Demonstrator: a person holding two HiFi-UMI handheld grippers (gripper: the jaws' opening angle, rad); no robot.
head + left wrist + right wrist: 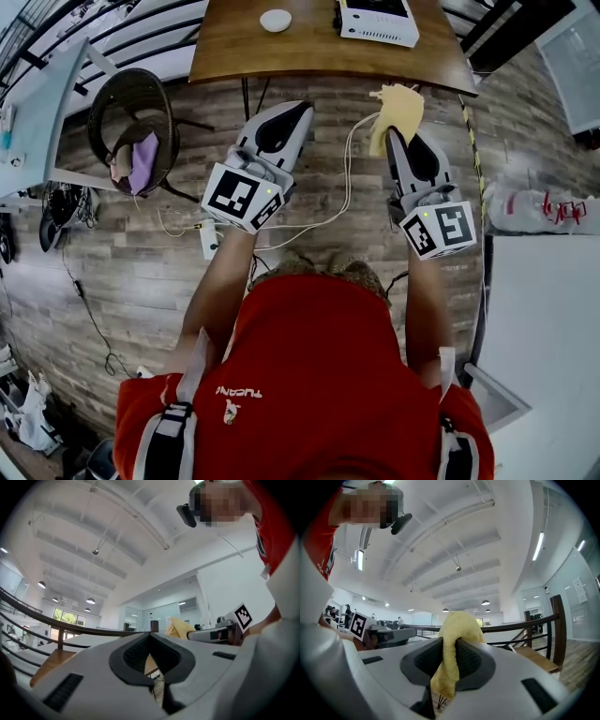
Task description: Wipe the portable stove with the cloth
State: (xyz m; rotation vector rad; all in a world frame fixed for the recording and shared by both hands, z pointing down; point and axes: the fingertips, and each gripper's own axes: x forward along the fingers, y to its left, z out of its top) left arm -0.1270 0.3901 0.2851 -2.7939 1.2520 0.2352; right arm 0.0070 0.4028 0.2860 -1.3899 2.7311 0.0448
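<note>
Plank floor (pixel 141 281); left gripper (pixel 298 111) bare, right gripper (pixel 397 141) on one cloth (pixel 399 111)

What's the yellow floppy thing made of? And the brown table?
The yellow cloth looks like soft, fuzzy fabric, maybe microfibre: it droops and folds where the right gripper pinches it. The table looks like smooth, varnished wood: streaky brown grain.

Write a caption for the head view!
Right gripper clamps a yellow cloth near the table; left gripper is shut and empty.
</note>
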